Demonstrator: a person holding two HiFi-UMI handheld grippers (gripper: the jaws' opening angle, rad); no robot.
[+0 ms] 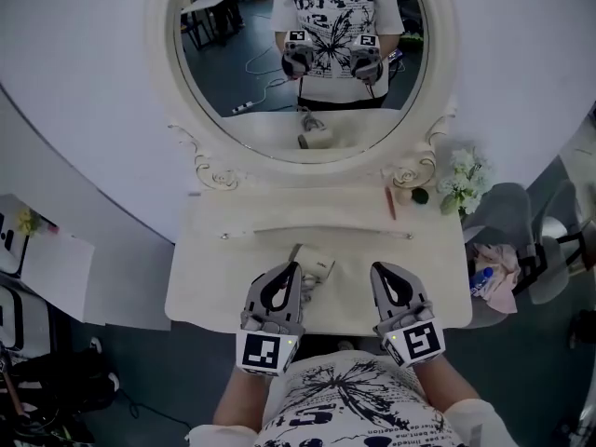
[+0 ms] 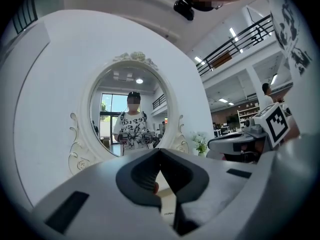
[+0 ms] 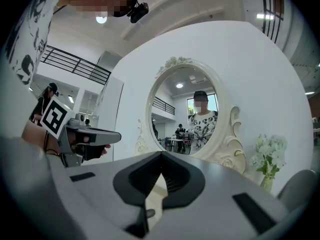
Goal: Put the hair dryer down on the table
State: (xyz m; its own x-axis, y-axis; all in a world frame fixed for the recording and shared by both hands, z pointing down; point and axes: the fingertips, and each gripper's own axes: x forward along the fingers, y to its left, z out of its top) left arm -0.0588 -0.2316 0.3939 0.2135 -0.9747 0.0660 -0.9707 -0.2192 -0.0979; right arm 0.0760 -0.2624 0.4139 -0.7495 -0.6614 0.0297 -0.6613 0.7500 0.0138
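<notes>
A small cream hair dryer [image 1: 318, 267] lies on the white dressing table [image 1: 209, 282], near its front edge, with a thin dark cord or handle end [image 1: 293, 250] sticking out behind it. My left gripper [image 1: 291, 270] hovers just left of it, tips almost at its body, jaws shut and empty; in its own view the left gripper [image 2: 160, 152] has its tips touching, with a cream surface below them. My right gripper [image 1: 380, 271] hangs to the dryer's right, apart from it. Seen in its own view, the right gripper [image 3: 161, 155] is shut on nothing.
An oval mirror [image 1: 303, 54] in a carved white frame stands at the table's back. A reddish pencil [image 1: 391, 203], a small dark round thing [image 1: 420, 195] and white flowers [image 1: 463, 180] sit at the back right. A grey chair [image 1: 507, 217] with cloth stands right of the table.
</notes>
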